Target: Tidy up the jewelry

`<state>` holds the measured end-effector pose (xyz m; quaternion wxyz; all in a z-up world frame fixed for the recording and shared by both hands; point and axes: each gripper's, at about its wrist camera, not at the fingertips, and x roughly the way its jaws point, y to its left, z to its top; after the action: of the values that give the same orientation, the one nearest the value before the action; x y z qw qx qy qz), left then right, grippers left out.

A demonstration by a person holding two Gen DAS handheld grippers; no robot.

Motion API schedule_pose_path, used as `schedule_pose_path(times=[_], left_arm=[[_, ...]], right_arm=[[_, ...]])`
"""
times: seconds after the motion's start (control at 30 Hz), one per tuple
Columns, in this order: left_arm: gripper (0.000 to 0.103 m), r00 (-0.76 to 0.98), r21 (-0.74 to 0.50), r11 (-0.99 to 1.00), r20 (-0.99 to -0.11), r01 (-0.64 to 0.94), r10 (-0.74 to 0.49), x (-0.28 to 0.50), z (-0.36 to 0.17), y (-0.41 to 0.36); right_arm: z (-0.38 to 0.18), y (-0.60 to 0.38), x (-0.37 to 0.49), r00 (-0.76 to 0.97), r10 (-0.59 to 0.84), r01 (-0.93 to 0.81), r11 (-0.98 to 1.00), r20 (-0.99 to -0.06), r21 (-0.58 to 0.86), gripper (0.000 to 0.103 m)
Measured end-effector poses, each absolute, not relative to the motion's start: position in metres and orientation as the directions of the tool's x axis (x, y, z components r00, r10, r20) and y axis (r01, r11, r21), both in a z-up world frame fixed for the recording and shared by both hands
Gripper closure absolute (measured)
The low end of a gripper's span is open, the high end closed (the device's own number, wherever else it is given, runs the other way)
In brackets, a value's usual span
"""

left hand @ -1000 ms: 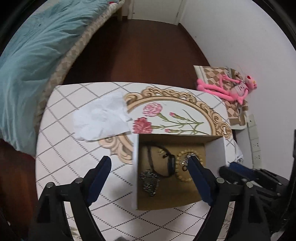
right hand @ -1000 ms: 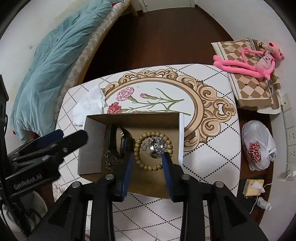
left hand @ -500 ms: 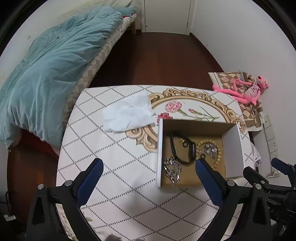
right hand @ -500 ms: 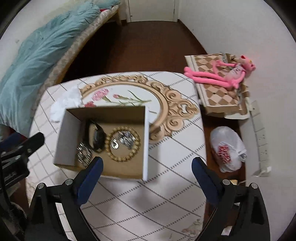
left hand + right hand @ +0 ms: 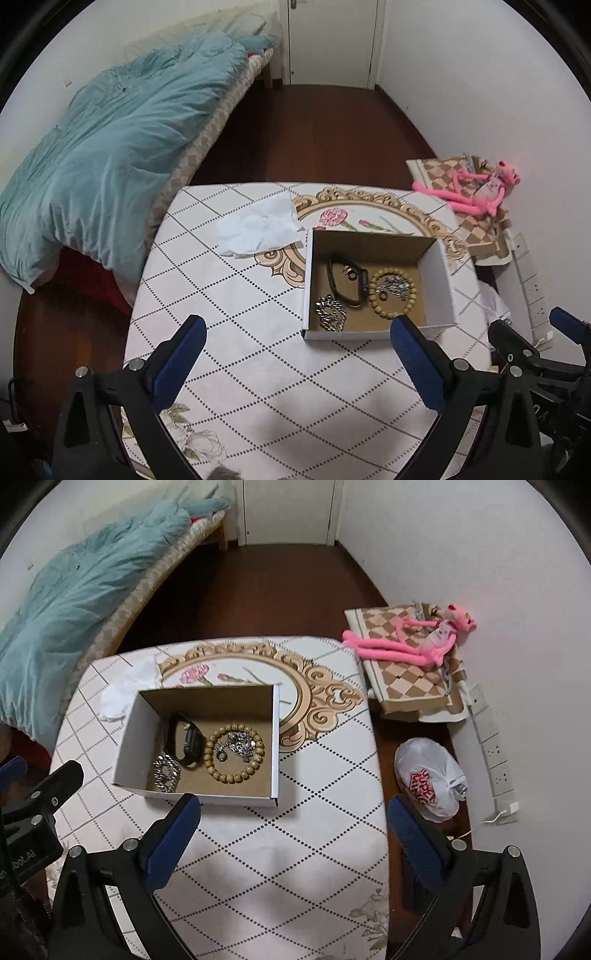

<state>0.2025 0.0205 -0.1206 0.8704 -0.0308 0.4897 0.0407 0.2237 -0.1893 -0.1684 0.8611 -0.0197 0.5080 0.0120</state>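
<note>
— Bedroom floor of dark wood is all around, and the small surface [image 5: 229, 332] with the diamond-pattern cloth stands between the bed [image 5: 110, 147] and the wall. Where is the jewelry now?

— All of it lies in the open cardboard box [image 5: 127, 734] on the surface: a wooden bead bracelet [image 5: 233, 752] with a shiny silver piece [image 5: 241, 743] inside its ring, a black watch [image 5: 187, 745] just beside it, and a silver chain [image 5: 165, 771] near the front wall.

— And the tools?

— The left tool [image 5: 295, 354] is spread wide and holds nothing. The right tool [image 5: 293, 825] is also spread wide with nothing between its fingers. Both hang above the surface, on the near side of the box.

— What can go wrong from here, in your opinion?

— The box looks light. If a finger pushes its front wall, it may slide toward the crumpled tissue [image 5: 258, 229] or tip over. Also the silver piece touches the beads, so a grip on one may drag the other. The chain is a loose heap; I think it can slip out of a pinch.

— And the right edge?

— The box sits nearer to that side, with a plastic bag [image 5: 430, 775] on the floor below. A hard push to the right may send things down there.
</note>
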Motion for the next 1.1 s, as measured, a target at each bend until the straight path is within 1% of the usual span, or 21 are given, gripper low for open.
schedule_pose_path(times=[0.17,0.4,0.63,0.87,1.1], left_arm=[[0.001,0.574,-0.018,0.996,-0.818,-0.092,0.038,0.17,-0.084,0.017],[0.001,0.651,-0.006,0.994,-0.756,-0.109,0.067,0.117,-0.035,0.013],[0.001,0.7,0.009,0.993,-0.709,-0.114,0.087,0.078,-0.006,0.015],[0.001,0.721,-0.006,0.994,-0.689,-0.11,0.076,0.051,0.015,0.016],[0.001,0.722,0.007,0.996,-0.688,-0.093,0.072,0.045,0.022,0.011]], right_arm=[[-0.128,-0.2,0.191,0.554,0.004,-0.024,1.0,-0.832,-0.011,0.001],[-0.074,-0.208,0.133,0.649,0.011,-0.016,1.0,-0.761,0.001,0.0],[-0.032,-0.21,0.079,0.726,-0.009,-0.01,1.0,-0.688,-0.023,0.0],[-0.007,-0.207,0.046,0.757,0.005,-0.022,1.0,-0.653,-0.017,0.0],[0.003,-0.208,0.032,0.757,0.027,-0.037,0.999,-0.653,-0.002,0.0]])
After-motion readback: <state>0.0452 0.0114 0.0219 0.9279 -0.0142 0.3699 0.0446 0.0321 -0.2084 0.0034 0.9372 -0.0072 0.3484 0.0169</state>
